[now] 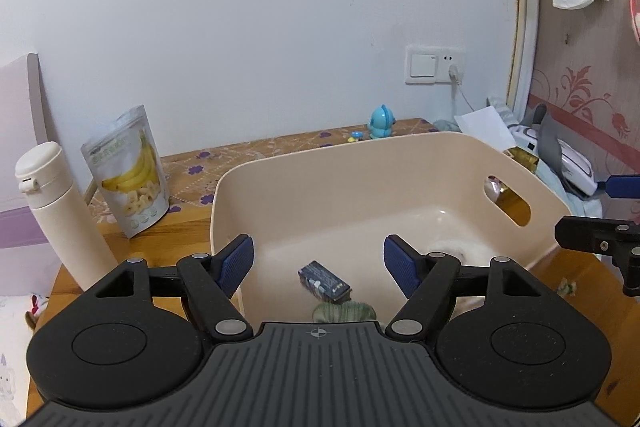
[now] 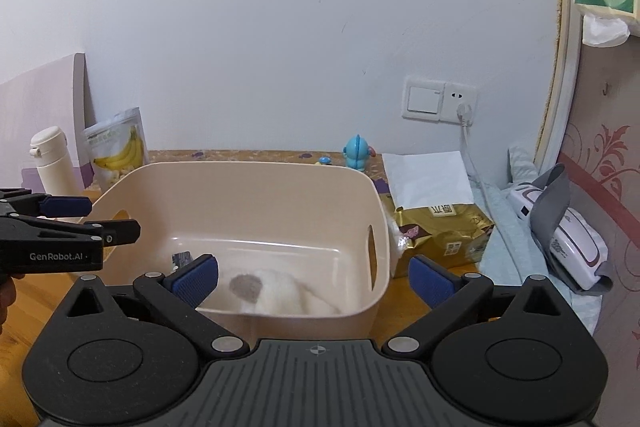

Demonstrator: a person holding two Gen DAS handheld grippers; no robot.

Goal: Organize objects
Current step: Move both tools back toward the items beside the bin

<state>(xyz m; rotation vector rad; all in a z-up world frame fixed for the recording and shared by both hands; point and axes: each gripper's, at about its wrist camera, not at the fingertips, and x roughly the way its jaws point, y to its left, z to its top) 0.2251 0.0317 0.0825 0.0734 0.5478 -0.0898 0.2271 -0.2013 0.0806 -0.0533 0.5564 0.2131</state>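
Beige bin (image 1: 280, 187) on the counter (image 1: 72, 279), left wrist view: dark packet (image 1: 324, 279) lies on its floor; left gripper (image 1: 318, 265) jaws spread, nothing between them. Right wrist view: bin (image 2: 240, 195) holds white plush item (image 2: 280, 291); right gripper (image 2: 314, 281) jaws wide apart, empty; gold package (image 2: 444, 227) just beside bin.

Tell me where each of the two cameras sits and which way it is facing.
Left wrist: sits on the left gripper, looks forward and down into the beige bin; its own open fingers show, with the right gripper at the right edge.
Right wrist: sits on the right gripper, looks into the bin too; the left gripper shows at the left edge.
Shared: bin, banana bag, white bottle, blue toy, wall socket.
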